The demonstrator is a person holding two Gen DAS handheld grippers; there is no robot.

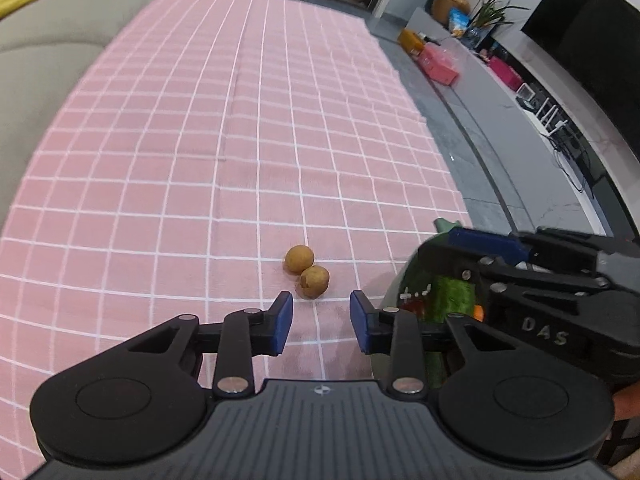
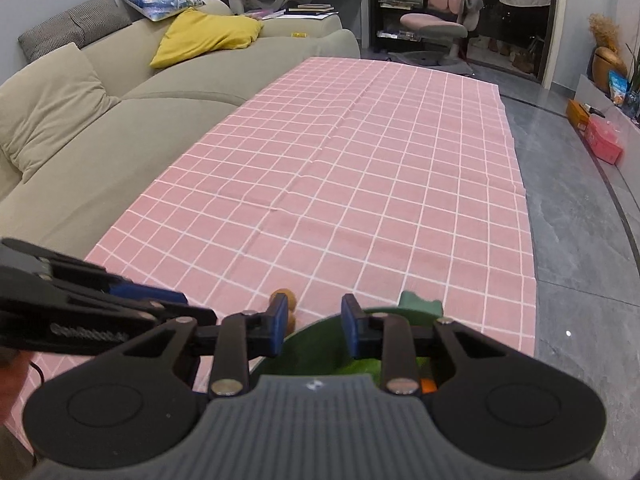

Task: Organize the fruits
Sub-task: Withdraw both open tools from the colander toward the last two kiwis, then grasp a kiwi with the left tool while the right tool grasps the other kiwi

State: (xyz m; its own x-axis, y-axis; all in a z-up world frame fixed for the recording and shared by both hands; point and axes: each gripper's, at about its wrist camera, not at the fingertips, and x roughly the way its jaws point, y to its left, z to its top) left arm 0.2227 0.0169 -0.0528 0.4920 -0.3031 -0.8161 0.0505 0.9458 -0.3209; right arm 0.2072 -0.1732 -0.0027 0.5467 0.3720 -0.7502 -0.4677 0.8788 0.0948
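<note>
— Where are the fruits?

— In the left wrist view, two small brown round fruits [image 1: 306, 271] lie touching each other on the pink checked cloth [image 1: 200, 160] over the counter, lower centre of the frame, just beyond the left claw [image 1: 321, 322].

— Is that claw grasping anything?

— No. Its blue pads stand apart with only cloth between them: released.

— And the right one?

— The right claw [image 2: 314, 330] is also spread, holding nothing. It hangs over the rim of a green bowl [image 2: 320, 344] at the bottom centre of its view. Green and orange items show inside the bowl, too hidden to name.

— Bowl and fruits, how close?

— Near; the bowl sits at lower right of the left view, beside the fruits. A grey sofa [image 2: 100, 120] fills the upper left of the right view.
</note>
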